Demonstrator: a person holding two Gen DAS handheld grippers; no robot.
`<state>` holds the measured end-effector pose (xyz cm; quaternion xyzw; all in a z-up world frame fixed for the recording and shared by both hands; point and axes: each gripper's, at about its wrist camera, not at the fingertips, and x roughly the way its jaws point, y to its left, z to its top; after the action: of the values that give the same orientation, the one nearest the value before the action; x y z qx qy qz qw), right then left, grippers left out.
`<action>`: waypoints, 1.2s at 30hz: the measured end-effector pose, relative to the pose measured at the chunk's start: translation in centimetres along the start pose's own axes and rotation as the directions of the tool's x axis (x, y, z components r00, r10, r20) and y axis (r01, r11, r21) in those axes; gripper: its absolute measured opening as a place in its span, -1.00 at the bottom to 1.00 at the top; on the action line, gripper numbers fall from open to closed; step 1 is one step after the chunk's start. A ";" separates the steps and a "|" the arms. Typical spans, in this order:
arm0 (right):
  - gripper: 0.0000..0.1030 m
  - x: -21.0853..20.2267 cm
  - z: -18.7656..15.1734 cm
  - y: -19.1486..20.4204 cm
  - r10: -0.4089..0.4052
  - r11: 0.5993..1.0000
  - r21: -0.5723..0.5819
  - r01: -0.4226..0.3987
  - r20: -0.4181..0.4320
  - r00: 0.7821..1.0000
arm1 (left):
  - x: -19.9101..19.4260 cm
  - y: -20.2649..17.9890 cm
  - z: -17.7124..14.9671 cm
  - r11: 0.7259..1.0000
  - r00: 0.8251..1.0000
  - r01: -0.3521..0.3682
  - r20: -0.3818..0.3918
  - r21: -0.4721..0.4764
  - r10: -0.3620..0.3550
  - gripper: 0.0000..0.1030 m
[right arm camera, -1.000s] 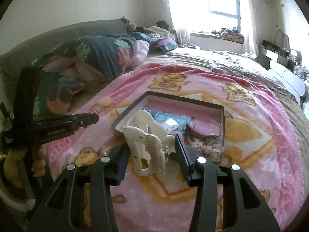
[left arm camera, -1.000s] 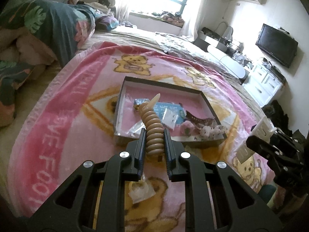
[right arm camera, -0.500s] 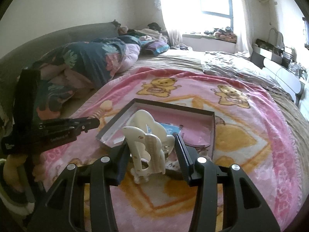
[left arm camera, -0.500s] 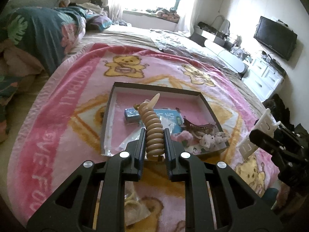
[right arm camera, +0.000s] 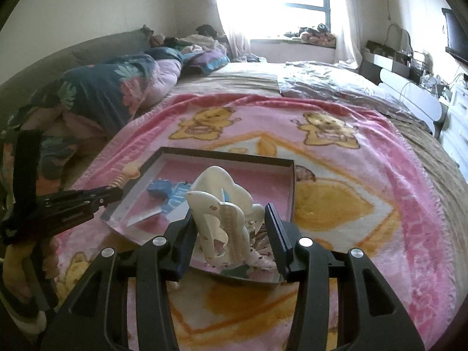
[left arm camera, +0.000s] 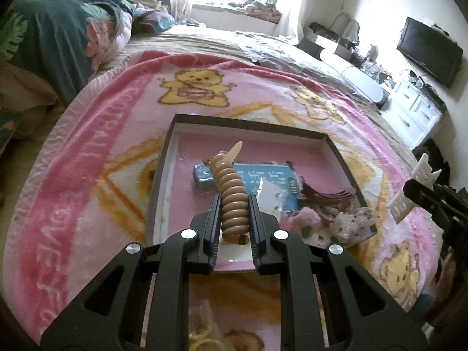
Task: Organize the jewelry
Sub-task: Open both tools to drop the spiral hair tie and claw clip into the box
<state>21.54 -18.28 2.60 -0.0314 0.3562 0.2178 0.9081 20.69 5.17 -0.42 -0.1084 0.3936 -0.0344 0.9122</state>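
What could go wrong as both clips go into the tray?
1. The tray's right corner is already crowded with clips, so the white clip may land on the pile and slide out over the rim.
2. The brown spiral clip is pinched only near its base and could pivot or slip in the left tongs.

A bed (left arm camera: pixel 204 38) fills the room. Beyond it a bright window (right arm camera: pixel 295 3) with white curtains floods in daylight; right of the bed stand white drawers (left arm camera: pixel 415 108) under a wall-mounted television (left arm camera: pixel 430 51).
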 end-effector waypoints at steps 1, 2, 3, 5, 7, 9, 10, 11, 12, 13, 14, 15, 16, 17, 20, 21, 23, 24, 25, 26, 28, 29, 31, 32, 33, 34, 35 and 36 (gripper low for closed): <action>-0.15 0.5 0.0 0.0 0.003 1.000 0.000 -0.003 -0.010 1.000 | 0.3 0.1 -0.1 1.000 1.000 0.001 -0.006 -0.002 -0.001 -0.79; -0.15 0.9 0.0 0.0 0.006 1.000 0.001 -0.006 -0.017 1.000 | 0.5 0.2 -0.1 1.000 1.000 0.001 -0.012 -0.001 -0.001 -0.79; -0.15 1.6 0.0 0.0 0.009 1.000 0.002 -0.009 -0.030 1.000 | 0.9 0.3 -0.2 1.000 1.000 -0.001 -0.021 -0.002 0.001 -0.79; -0.15 2.6 -0.1 0.1 0.015 1.000 0.002 -0.015 -0.049 0.999 | 1.5 0.5 -0.4 1.000 0.999 -0.003 -0.033 -0.003 0.003 -0.79; -0.15 3.8 -0.3 0.4 0.020 1.000 0.001 -0.020 -0.074 0.997 | 2.0 0.7 -0.5 1.000 0.999 -0.006 -0.043 -0.005 0.006 -0.79; -0.15 4.8 -0.4 0.7 0.015 1.000 -0.006 -0.016 -0.093 0.996 | 2.4 0.9 -0.7 1.000 0.999 -0.009 -0.053 -0.007 0.008 -0.79; -0.15 5.3 -0.5 0.9 0.013 1.000 -0.016 -0.015 -0.102 0.995 | 2.6 1.1 -0.8 1.000 0.998 -0.010 -0.057 -0.009 0.009 -0.79; -0.15 5.7 -0.5 1.1 0.012 1.000 -0.022 -0.015 -0.110 0.994 | 2.7 1.2 -0.8 1.000 0.998 -0.010 -0.060 -0.011 0.009 -0.79; -0.15 6.3 -0.5 1.1 0.009 1.000 -0.024 -0.012 -0.123 0.992 | 2.9 1.2 -0.9 1.000 0.998 -0.012 -0.063 -0.012 0.011 -0.79; -0.15 6.8 -0.6 1.1 0.007 1.000 -0.023 -0.010 -0.133 0.991 | 3.0 1.3 -0.9 1.000 0.998 -0.016 -0.065 -0.012 0.015 -0.79; -0.15 7.1 -0.7 1.1 0.005 1.000 -0.022 -0.009 -0.141 0.990 | 3.1 1.4 -0.9 1.000 0.998 -0.018 -0.067 -0.010 0.017 -0.79; -0.15 7.5 -0.7 1.1 0.000 1.000 -0.023 -0.003 -0.148 0.989 | 3.2 1.4 -0.9 1.000 0.997 -0.018 -0.069 -0.009 0.018 -0.79; -0.15 7.9 -0.8 1.1 -0.005 1.000 -0.025 0.001 -0.154 0.988 | 3.2 1.4 -0.9 1.000 0.997 -0.017 -0.071 -0.009 0.016 -0.79; -0.15 8.2 -0.8 1.0 -0.007 1.000 -0.025 0.003 -0.159 0.987 | 3.3 1.4 -0.9 1.000 0.997 -0.018 -0.074 -0.009 0.017 -0.79; -0.15 8.8 -1.0 1.0 -0.001 1.000 -0.012 -0.001 -0.174 0.985 | 3.4 1.5 -1.0 1.000 0.997 -0.019 -0.080 -0.012 0.018 -0.79; -0.15 8.9 -1.0 1.0 0.001 1.000 -0.011 -0.003 -0.177 0.984 | 3.5 1.6 -0.9 1.000 0.997 -0.019 -0.081 -0.013 0.018 -0.79; -0.13 9.0 -1.2 1.1 0.007 1.000 -0.009 -0.008 -0.188 0.982 | 3.5 1.7 -0.9 1.000 0.996 -0.020 -0.083 -0.016 0.019 -0.79; -0.13 9.0 -1.2 1.1 0.010 1.000 -0.007 -0.012 -0.190 0.982 | 3.4 1.7 -0.9 1.000 0.996 -0.019 -0.082 -0.017 0.018 -0.79; -0.13 9.0 -1.2 1.1 0.013 1.000 -0.005 -0.015 -0.189 0.982 | 3.4 1.7 -0.9 1.000 0.996 -0.019 -0.082 -0.017 0.018 -0.79; -0.10 8.9 -1.2 1.2 0.015 1.000 -0.004 -0.016 -0.186 0.982 | 3.4 1.7 -0.9 1.000 0.996 -0.020 -0.082 -0.017 0.019 -0.79; 0.00 8.4 -1.2 1.1 0.019 1.000 0.003 -0.019 -0.178 0.984 | 3.4 1.7 -0.9 1.000 0.996 -0.018 -0.082 -0.017 0.017 -0.79; 0.15 8.1 -1.2 1.1 0.025 1.000 0.012 -0.023 -0.173 0.985 | 3.4 1.7 -0.9 1.000 0.997 -0.020 -0.081 -0.016 0.019 -0.79; 0.29 7.4 -1.2 1.0 0.029 0.999 0.026 -0.025 -0.157 0.987 | 3.4 1.7 -0.9 1.000 0.996 -0.023 -0.082 -0.015 0.022 -0.79; 0.35 7.1 -1.2 1.0 0.029 0.999 0.028 -0.025 -0.152 0.988 | 3.4 1.8 -0.9 1.000 0.996 -0.024 -0.081 -0.016 0.023 -0.79; 0.38 6.5 -1.3 0.9 0.029 0.999 0.031 -0.025 -0.143 0.989 | 3.2 1.8 -0.9 0.999 0.997 -0.029 -0.078 -0.016 0.028 -0.79; 0.47 5.9 -1.4 0.9 0.025 0.999 0.035 -0.021 -0.129 0.991 | 3.1 1.8 -0.8 0.999 0.997 -0.030 -0.076 -0.012 0.029 -0.79; 0.55 5.6 -1.3 0.9 0.021 0.999 0.037 -0.017 -0.120 0.993 | 2.8 1.8 -0.7 1.000 0.997 -0.029 -0.072 -0.012 0.028 -0.77; 0.60 4.9 -1.4 0.8 0.019 0.999 0.044 -0.015 -0.104 0.994 | 2.4 1.8 -0.6 1.000 0.998 -0.027 -0.065 -0.012 0.026 -0.70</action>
<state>23.52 -16.04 -1.59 -0.0201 0.4083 0.2157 0.8868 21.87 6.44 -2.96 -0.1080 0.4246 -0.0232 0.8986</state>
